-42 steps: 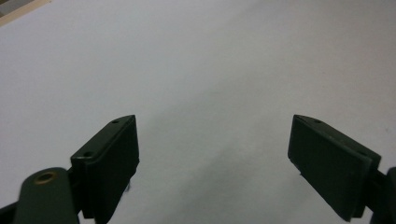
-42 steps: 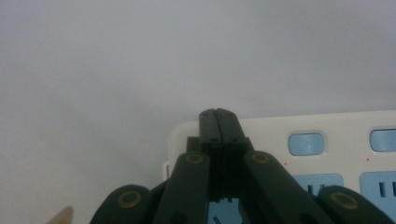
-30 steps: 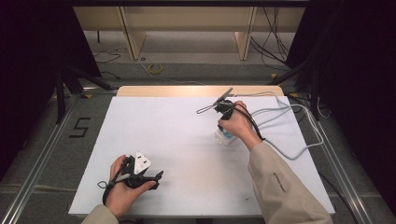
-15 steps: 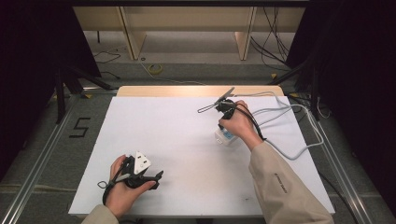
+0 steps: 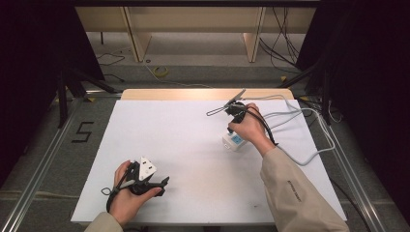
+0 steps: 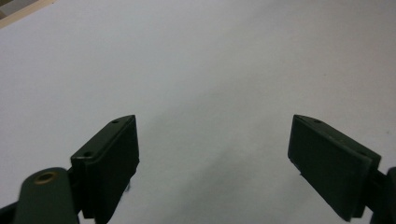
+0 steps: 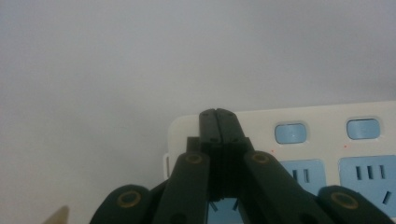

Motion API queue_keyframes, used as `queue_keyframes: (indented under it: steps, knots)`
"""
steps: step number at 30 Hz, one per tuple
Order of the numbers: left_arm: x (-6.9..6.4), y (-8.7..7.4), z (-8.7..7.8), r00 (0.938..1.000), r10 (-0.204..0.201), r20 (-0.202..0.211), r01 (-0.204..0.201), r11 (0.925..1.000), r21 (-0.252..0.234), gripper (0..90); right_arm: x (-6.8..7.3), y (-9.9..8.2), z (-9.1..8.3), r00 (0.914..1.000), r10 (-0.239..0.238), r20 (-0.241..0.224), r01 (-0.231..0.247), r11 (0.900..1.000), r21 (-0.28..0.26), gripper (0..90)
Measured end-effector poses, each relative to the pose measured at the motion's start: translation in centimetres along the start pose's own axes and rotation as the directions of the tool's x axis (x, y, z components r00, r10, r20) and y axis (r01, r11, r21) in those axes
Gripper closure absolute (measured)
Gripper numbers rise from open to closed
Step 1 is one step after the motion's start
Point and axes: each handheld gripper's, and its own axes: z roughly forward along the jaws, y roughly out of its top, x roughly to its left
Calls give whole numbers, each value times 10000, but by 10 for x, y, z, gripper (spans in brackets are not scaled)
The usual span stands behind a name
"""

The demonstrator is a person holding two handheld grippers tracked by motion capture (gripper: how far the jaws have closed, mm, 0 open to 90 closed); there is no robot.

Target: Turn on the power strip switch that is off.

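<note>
High view: nothing shifted vs. a sec ago; right claw [image 5: 235,129] parked on power strip [image 5: 234,140] at right-center of white surface [image 5: 183,159], left claw [image 5: 157,182] resting near front-left edge, so prob. mid-press on a switch. Count: 1 strip, 2 claws. Left gripper view: left claw [image 6: 219,161] released, jaws wide, nothing between. Right gripper view: right claw [image 7: 218,122] clenched, tips on strip [image 7: 327,140] beside 2 blue switch buttons [image 7: 290,133]; 2 blue sockets [image 7: 369,175] seen fully.

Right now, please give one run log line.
left gripper: open, empty | right gripper: shut, over power strip | table
</note>
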Motion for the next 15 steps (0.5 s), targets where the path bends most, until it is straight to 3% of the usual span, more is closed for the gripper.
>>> queue_keyframes:
  steps: [15]
  knots:
    - [0, 0, -1, 10000, 9, -21, -9, 10000, 4, 162, -4, -11, -10, 9999, 40, -153, -45, 9996, -291, 900]
